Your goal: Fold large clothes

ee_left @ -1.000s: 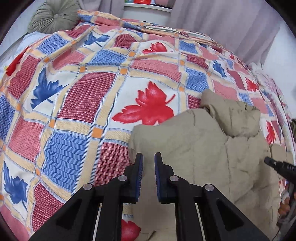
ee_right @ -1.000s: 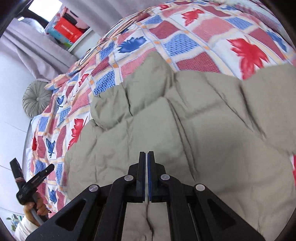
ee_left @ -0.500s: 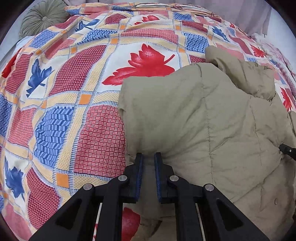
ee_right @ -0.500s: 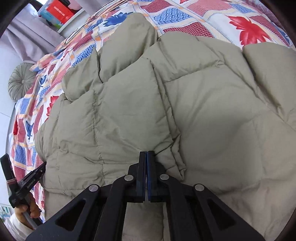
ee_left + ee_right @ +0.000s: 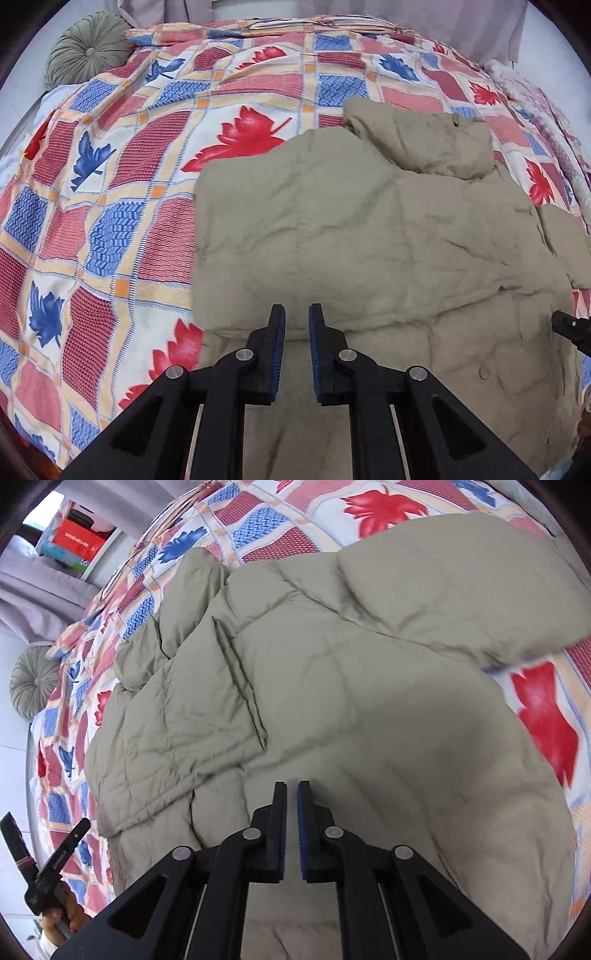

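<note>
A khaki padded jacket [image 5: 369, 240] lies spread on the bed, one part folded over onto its body. In the right wrist view the folded panel of the jacket [image 5: 192, 716] ends in a straight edge left of centre. My left gripper [image 5: 297, 310] hovers over the jacket's near left edge. Its jaws are almost closed, with a narrow gap and nothing in it. My right gripper [image 5: 291, 786] hangs over the jacket's smooth middle. Its jaws are opening with nothing between them. A hand holds the left gripper [image 5: 48, 867] at the bed's side.
A patchwork bedspread [image 5: 110, 221] with red and blue leaves covers the bed. A round grey-green cushion [image 5: 88, 48] sits at the far left corner. Grey curtains [image 5: 37, 602] and a shelf with a red box [image 5: 74, 541] stand behind the bed.
Both grippers have drawn back toward the jacket's near edge. The right jaws, shut before, now show a gap, and the folded panel lies flat away from them. The left jaws look the same.
</note>
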`<action>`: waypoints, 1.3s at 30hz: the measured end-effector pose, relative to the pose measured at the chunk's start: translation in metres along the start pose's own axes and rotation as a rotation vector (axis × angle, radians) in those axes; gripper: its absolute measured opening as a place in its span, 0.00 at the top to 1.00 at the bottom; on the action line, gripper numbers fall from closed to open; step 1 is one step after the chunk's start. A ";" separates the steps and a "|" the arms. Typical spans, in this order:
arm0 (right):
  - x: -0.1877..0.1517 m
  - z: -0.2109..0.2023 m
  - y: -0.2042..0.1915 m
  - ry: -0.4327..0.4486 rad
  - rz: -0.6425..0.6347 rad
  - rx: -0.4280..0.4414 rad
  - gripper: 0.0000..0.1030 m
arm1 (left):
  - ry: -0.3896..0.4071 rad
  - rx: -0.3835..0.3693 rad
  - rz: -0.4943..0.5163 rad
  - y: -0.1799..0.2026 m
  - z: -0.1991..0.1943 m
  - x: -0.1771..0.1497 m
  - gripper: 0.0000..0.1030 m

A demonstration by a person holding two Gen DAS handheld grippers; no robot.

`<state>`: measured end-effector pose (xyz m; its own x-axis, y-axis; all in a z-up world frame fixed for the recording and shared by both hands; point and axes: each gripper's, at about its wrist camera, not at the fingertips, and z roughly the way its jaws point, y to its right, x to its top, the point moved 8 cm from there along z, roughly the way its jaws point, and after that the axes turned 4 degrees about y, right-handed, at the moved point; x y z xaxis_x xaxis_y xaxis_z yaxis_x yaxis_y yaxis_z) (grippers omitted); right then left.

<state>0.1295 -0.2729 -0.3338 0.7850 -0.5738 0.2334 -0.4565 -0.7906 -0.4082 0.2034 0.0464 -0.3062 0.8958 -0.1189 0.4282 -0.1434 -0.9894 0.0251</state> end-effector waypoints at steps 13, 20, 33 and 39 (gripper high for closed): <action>-0.010 -0.056 0.074 0.037 0.097 0.023 0.36 | -0.022 -0.053 0.095 0.130 -0.013 -0.020 0.01; 0.007 -0.075 0.115 0.071 0.156 0.100 0.22 | -0.083 -0.089 0.125 0.186 -0.004 -0.031 0.01; 0.079 -0.086 0.220 0.167 0.381 0.209 0.00 | -0.111 -0.141 0.149 0.268 0.003 -0.030 0.01; 0.133 -0.092 0.291 0.293 0.541 0.212 0.00 | -0.145 -0.175 0.154 0.301 0.014 -0.033 0.01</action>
<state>0.0623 -0.5990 -0.3403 0.3075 -0.9372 0.1647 -0.6393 -0.3317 -0.6938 0.1370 -0.2491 -0.3253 0.9068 -0.2906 0.3054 -0.3423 -0.9304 0.1310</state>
